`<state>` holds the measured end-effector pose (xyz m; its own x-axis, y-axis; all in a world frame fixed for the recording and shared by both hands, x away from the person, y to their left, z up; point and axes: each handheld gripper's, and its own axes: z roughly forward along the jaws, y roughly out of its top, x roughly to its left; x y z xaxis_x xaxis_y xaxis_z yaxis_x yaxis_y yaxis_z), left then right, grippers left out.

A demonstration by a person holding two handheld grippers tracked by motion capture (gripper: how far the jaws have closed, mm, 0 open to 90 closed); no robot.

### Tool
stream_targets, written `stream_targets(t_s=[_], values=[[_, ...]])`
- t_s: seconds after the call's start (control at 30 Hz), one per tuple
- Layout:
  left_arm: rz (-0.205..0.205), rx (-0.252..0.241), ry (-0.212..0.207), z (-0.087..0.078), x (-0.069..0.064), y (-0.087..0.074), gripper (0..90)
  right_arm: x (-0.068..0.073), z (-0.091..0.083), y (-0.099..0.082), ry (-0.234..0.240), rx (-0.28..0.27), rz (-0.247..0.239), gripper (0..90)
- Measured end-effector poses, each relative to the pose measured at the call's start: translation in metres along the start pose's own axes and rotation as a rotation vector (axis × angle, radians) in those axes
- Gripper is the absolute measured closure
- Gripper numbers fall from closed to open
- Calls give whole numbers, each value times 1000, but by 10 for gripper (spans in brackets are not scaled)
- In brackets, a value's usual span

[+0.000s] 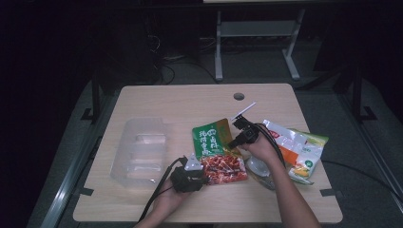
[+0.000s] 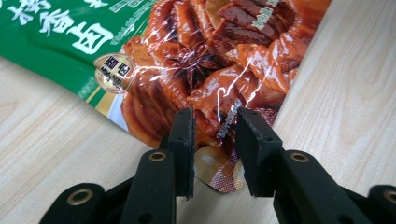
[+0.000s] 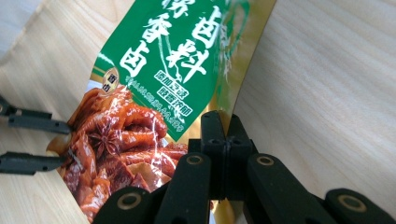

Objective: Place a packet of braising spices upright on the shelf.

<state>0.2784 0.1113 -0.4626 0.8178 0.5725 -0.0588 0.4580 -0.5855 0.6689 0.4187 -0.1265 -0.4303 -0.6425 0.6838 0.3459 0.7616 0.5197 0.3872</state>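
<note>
A seasoning packet (image 1: 216,142), green on top with red braised meat printed below, lies in the middle of the wooden table (image 1: 190,102). My left gripper (image 1: 203,170) is at its near left corner. In the left gripper view that gripper (image 2: 212,126) has its jaws apart, with the packet's (image 2: 210,70) corner between them and a gap on each side. My right gripper (image 1: 234,143) is at the packet's right edge. The right gripper view shows it (image 3: 225,123) shut on the gold edge of the packet (image 3: 163,60), and my left gripper (image 3: 67,143) at the far left.
A clear plastic tray (image 1: 140,149) sits on the left of the table. Several other snack bags (image 1: 299,149) lie at the right, with a clear one (image 1: 260,170) under my right hand. A cable hole (image 1: 239,96) is near the far edge.
</note>
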Motion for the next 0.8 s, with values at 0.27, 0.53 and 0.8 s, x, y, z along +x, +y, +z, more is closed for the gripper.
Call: stream_targets(t_s=[0.27,0.53,0.8], values=[[-51,-94,1,-11,5,2,565,15,-24,-12,27,-91,-38,895],[-187,-191,-55,-20,12,4,320,40,-56,-45,23,-215,-123,896],[-279,-198,-188,-7,11,9,221,62,-88,-81,17,-339,-194,896]])
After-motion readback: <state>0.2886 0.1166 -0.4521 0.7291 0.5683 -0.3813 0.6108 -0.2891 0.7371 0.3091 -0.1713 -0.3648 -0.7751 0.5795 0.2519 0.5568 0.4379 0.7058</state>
